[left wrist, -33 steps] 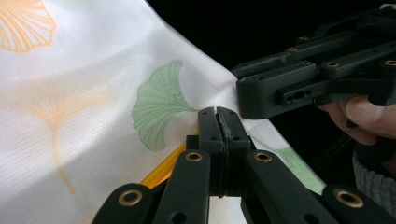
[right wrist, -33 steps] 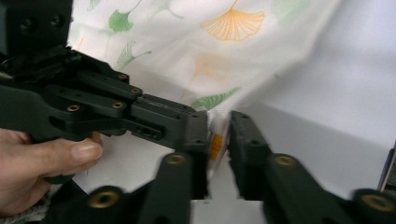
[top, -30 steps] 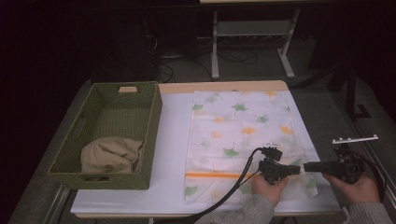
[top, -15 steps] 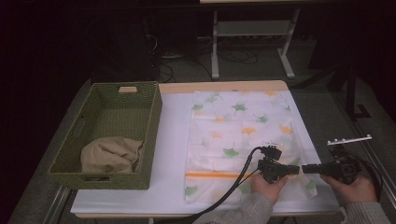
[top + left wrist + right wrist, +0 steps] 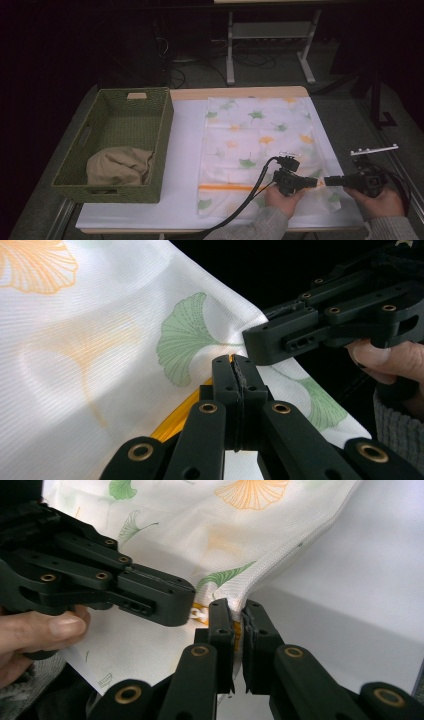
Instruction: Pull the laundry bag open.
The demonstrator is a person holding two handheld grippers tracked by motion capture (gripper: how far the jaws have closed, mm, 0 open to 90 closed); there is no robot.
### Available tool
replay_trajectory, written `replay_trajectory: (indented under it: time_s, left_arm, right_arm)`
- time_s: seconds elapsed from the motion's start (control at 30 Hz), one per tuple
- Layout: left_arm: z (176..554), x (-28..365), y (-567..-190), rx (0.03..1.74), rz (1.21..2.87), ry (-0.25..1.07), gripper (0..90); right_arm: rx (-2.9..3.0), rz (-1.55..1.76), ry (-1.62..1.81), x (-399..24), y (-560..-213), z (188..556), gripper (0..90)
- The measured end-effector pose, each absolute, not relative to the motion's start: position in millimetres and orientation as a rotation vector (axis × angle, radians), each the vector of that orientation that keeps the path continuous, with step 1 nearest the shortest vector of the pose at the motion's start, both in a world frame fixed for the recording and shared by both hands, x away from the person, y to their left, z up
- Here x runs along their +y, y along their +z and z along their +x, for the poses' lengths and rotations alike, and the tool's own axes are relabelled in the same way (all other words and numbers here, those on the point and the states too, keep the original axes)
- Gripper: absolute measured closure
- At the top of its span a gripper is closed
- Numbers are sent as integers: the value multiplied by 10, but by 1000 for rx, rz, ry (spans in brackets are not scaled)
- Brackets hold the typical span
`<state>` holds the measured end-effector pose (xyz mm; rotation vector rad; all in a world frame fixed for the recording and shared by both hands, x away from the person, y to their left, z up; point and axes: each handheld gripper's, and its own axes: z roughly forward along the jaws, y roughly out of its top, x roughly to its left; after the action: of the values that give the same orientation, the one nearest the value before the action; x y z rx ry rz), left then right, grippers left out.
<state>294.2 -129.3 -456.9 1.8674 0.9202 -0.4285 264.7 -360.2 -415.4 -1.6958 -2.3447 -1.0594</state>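
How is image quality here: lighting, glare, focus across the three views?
High view: dim, soft; background near black, white table cover brightest. Left gripper view: mesh laundry bag sharp, brightly lit, slightly washed out at left; left gripper in focus. Right gripper view: right gripper crisp, table cover glaring at right.

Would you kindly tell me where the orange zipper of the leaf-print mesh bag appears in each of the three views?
High view: orange zipper runs across the bag's near end, left of the left claw.
Left gripper view: low centre, beside that claw's closed jaws.
Right gripper view: centre, at the right claw.
Shared landmark: green ginkgo leaf.
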Motion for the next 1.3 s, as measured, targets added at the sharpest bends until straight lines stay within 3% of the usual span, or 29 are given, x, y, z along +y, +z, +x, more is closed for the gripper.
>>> replay_trajectory:
  time_s: [1.3]
  left_arm:
    - [2968,-827,-4475,906,1911,-391,897]
  right_arm:
    - [-2379,-1726,-992,-3586,-4191,2666,839]
